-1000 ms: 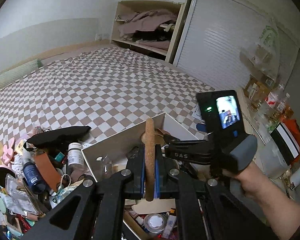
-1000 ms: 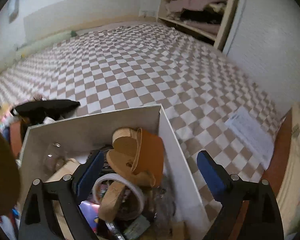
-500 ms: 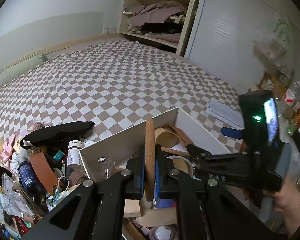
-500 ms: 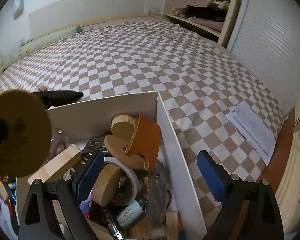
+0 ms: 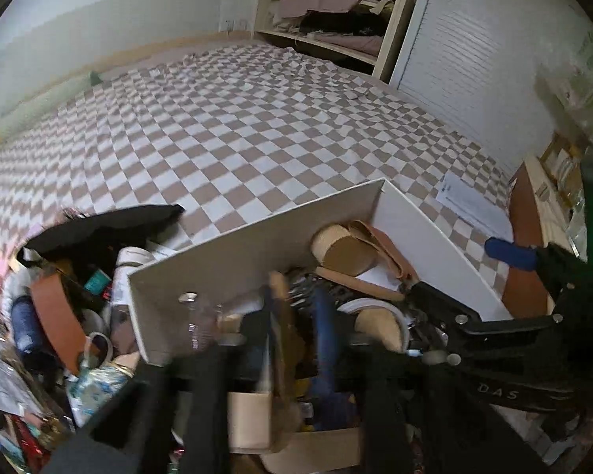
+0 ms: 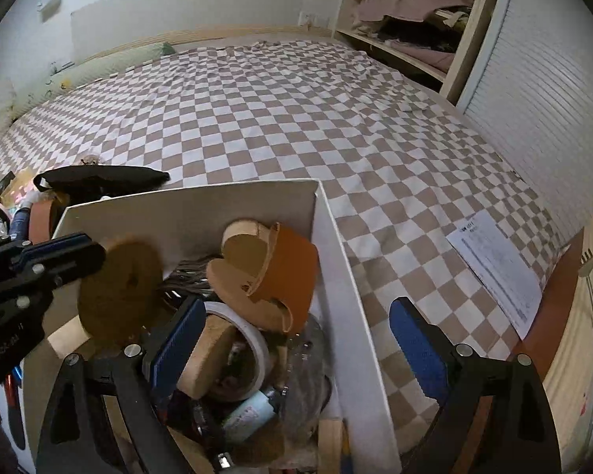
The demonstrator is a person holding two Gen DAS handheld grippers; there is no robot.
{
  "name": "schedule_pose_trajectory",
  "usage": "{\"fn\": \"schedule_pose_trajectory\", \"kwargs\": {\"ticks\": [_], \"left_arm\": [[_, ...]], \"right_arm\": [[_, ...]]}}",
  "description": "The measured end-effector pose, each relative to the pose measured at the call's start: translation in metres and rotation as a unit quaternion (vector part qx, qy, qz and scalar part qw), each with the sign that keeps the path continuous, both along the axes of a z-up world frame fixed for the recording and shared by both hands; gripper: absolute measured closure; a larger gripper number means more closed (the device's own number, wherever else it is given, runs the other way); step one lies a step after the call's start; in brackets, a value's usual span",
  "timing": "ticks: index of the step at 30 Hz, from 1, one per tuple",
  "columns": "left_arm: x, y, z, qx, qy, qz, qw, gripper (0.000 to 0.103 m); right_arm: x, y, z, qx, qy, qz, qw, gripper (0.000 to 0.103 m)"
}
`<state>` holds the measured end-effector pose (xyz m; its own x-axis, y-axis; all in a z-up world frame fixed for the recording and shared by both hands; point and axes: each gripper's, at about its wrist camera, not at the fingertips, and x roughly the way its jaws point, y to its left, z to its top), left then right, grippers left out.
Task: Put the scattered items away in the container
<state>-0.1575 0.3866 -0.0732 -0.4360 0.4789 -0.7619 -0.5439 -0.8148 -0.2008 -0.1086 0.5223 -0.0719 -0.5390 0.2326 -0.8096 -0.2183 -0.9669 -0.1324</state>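
Note:
A white box (image 6: 338, 260) stands on the checkered cloth, full of items: a tan leather sandal (image 6: 280, 272), a tape roll (image 6: 241, 331), a wooden block. It also shows in the left wrist view (image 5: 233, 249). My left gripper (image 5: 296, 316) is over the box's near side; the round cork disc (image 6: 118, 292) sits edge-on between its pads (image 5: 274, 316), blurred by motion. My right gripper (image 6: 296, 351) is open and empty, with its blue pads astride the box's right wall.
A heap of loose items lies left of the box: a black pouch (image 5: 102, 225), a brown leather strap (image 5: 55, 316), a blue bottle (image 5: 23, 320), a white jar (image 5: 128, 264). A paper sheet (image 6: 498, 268) lies right on the cloth. A wooden edge (image 6: 573, 316) runs along the far right.
My left gripper has moved forward and down over the box with the cork disc. The right gripper has shifted right and stays open.

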Motion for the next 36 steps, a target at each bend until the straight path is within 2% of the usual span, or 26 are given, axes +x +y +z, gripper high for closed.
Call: {"fn": "schedule_pose_trajectory", "kwargs": {"ticks": [1,4,6,9,11,25,36], "left_arm": [[0.001,-0.001,0.001,0.006,0.002,0.001,1.0,0.036],[0.003,-0.001,0.005,0.008,0.007,0.0,0.9999,0.034],[0.004,-0.002,0.009,0.013,0.007,0.0,0.9999,0.017],[0.004,-0.008,0.012,0.025,0.007,0.005,0.9996,0.006],[0.004,-0.011,0.014,0.031,0.003,0.007,0.9995,0.003],[0.011,-0.044,0.025,0.012,0.015,0.021,0.9996,0.001],[0.026,-0.062,0.047,0.026,0.047,0.036,0.9979,0.0]], "right_arm": [[0.0,0.002,0.0,-0.002,0.0,-0.003,1.0,0.009],[0.002,0.004,0.0,-0.009,0.002,-0.01,1.0,0.009],[0.002,0.005,0.001,-0.014,0.005,-0.013,1.0,0.009],[0.004,0.004,0.003,-0.017,0.012,-0.015,1.0,0.0],[0.006,0.001,0.006,-0.013,0.019,-0.014,1.0,0.0],[0.012,-0.016,0.019,-0.013,0.024,-0.011,1.0,0.0],[0.026,-0.022,0.039,-0.034,0.039,-0.028,0.998,0.0]]}}
